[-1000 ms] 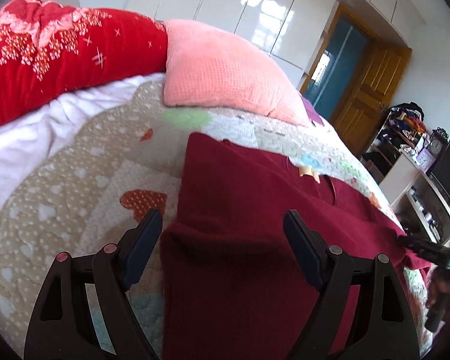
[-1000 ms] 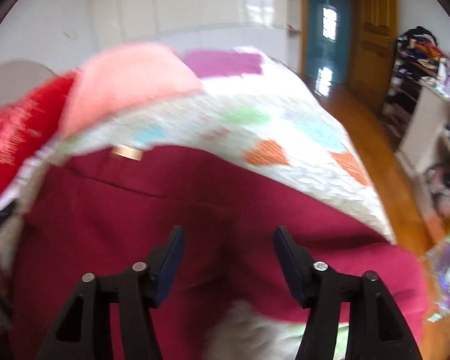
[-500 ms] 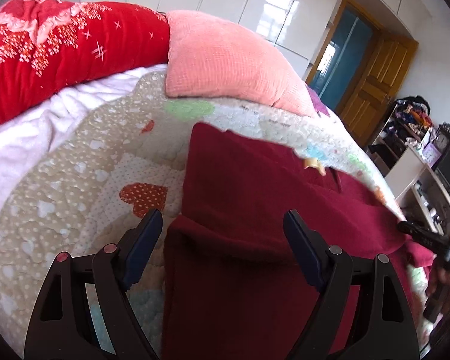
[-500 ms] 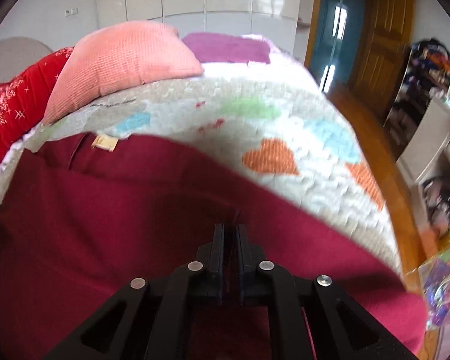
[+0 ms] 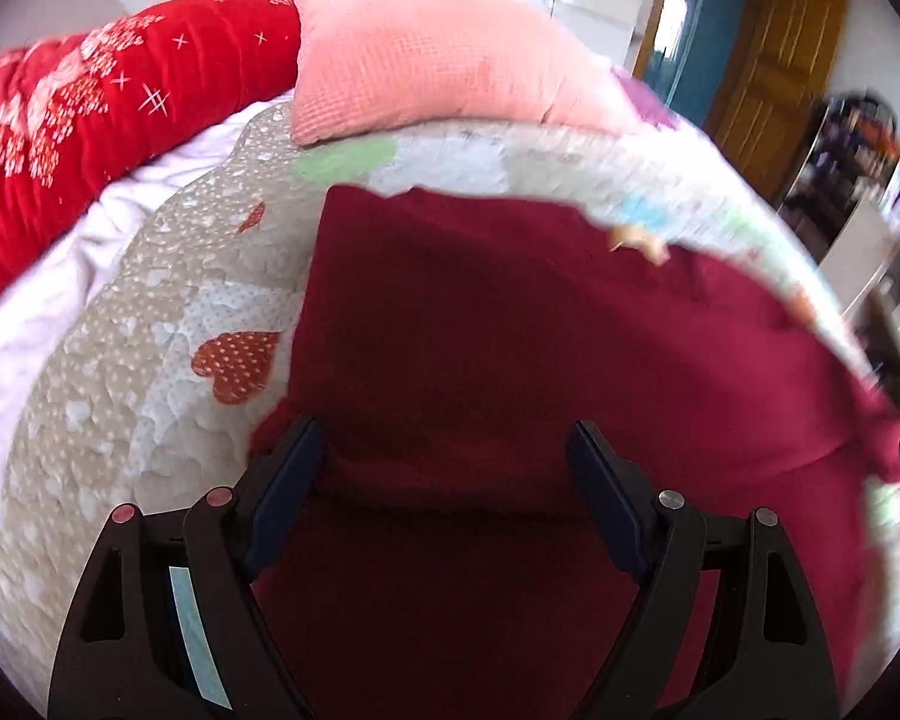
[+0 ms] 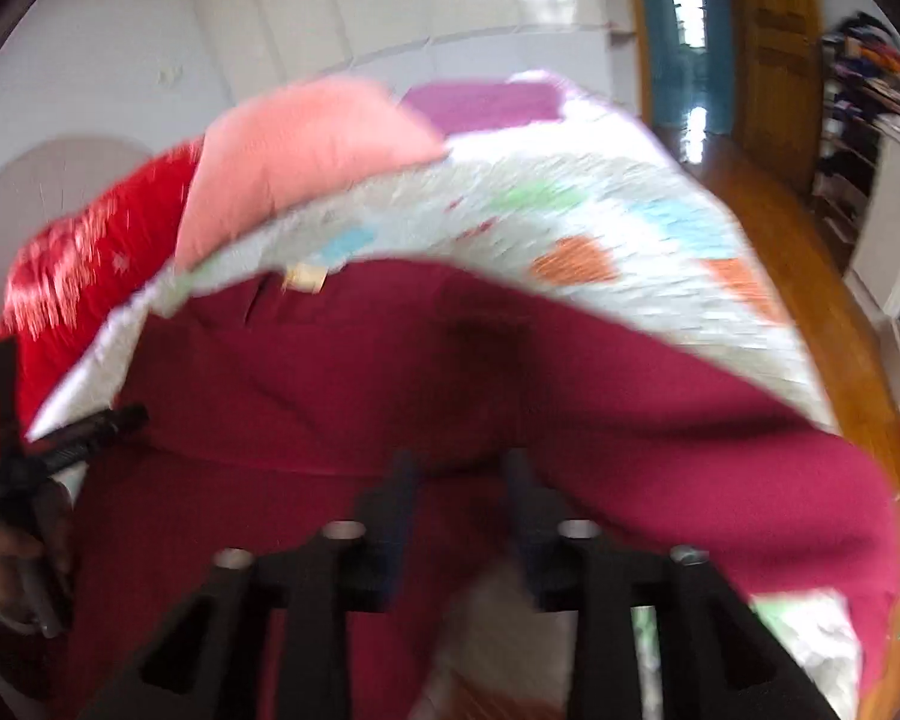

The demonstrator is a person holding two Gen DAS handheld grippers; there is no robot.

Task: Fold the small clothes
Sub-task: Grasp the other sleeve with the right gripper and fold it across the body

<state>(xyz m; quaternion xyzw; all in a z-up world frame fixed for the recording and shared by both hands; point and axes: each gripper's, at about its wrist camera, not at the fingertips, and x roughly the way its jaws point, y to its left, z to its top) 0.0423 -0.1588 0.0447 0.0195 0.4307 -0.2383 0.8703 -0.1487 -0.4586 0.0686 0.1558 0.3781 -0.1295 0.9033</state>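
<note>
A dark red garment [image 5: 510, 330] lies spread on the patchwork quilt [image 5: 120, 360], with a tan neck label [image 5: 636, 243] at its far edge. My left gripper [image 5: 444, 474] is open, its fingers straddling a fold at the garment's near left part. In the blurred right wrist view the garment [image 6: 390, 372] fills the middle. My right gripper [image 6: 459, 486] is partly open, with a gap between its fingers, over the cloth's near edge. The left gripper's frame [image 6: 42, 450] shows at the left of that view.
A pink pillow [image 5: 426, 54] and a red blanket with white pattern [image 5: 90, 120] lie at the head of the bed. A purple cloth [image 6: 486, 105] lies behind the pillow. Wooden floor [image 6: 810, 276], a door and shelves are to the right of the bed.
My right gripper was open, shut on the garment half a second ago, and now has parted again. My left gripper moved forward over the fold, staying open.
</note>
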